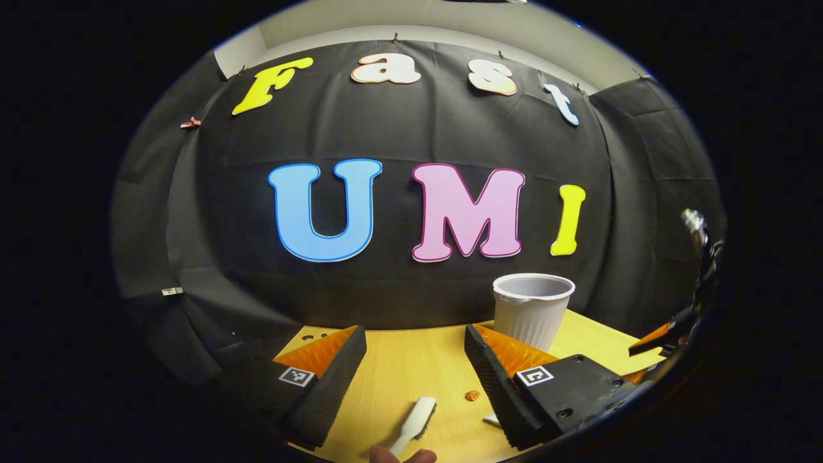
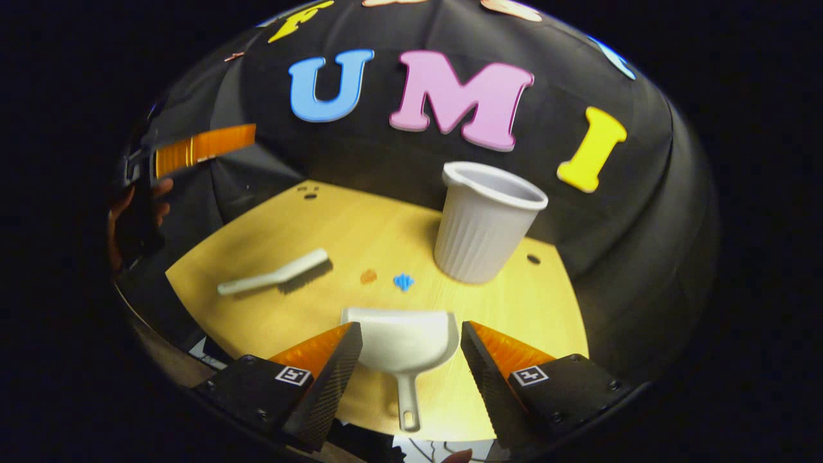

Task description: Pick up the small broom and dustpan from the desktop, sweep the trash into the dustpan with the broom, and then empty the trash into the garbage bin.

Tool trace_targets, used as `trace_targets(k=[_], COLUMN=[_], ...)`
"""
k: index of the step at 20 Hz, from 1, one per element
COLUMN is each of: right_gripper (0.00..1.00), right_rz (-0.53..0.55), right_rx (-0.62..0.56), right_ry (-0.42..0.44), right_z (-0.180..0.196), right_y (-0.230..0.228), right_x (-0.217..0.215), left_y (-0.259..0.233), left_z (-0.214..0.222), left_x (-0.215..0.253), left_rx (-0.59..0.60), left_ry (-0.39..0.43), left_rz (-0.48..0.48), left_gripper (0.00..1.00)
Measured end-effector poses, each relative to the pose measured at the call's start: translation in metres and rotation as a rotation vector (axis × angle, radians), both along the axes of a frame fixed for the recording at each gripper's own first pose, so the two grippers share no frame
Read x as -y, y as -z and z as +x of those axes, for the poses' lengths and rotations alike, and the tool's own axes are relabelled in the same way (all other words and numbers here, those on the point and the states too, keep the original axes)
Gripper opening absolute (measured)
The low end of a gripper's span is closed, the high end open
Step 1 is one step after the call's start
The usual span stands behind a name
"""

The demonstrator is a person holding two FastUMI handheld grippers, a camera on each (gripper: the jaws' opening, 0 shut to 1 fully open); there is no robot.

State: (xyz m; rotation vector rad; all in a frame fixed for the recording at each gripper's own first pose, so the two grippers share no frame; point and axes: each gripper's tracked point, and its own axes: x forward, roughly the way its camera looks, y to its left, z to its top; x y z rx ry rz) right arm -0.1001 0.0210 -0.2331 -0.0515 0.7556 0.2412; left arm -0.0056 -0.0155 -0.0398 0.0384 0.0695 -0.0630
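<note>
Both tools gape, left tool, right tool; one broom, one dustpan, two scraps.

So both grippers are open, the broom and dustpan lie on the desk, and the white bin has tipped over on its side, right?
Not quite: the bin stands upright, mouth up, as the right gripper view shows. The rest holds: the right gripper and left gripper are open, with broom and dustpan lying on the desk.
</note>
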Motion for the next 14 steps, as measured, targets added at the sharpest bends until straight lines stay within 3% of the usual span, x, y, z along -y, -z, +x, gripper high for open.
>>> trace_targets(k=[7,14], right_gripper=[0.93,0.88], right_rz=[-0.045,-0.060], right_rx=[-0.353,-0.445], right_ry=[0.014,-0.013], right_z=[-0.029,-0.023], right_y=[0.114,0.167], right_x=[0.002,-0.010], left_y=[0.010,0.023], left_z=[-0.003,-0.008], left_x=[-0.007,-0.022], left_rx=[-0.020,-0.063], left_ry=[-0.027,-0.094], left_rz=[0.011,0.038], left_gripper=[0.98,0.98])
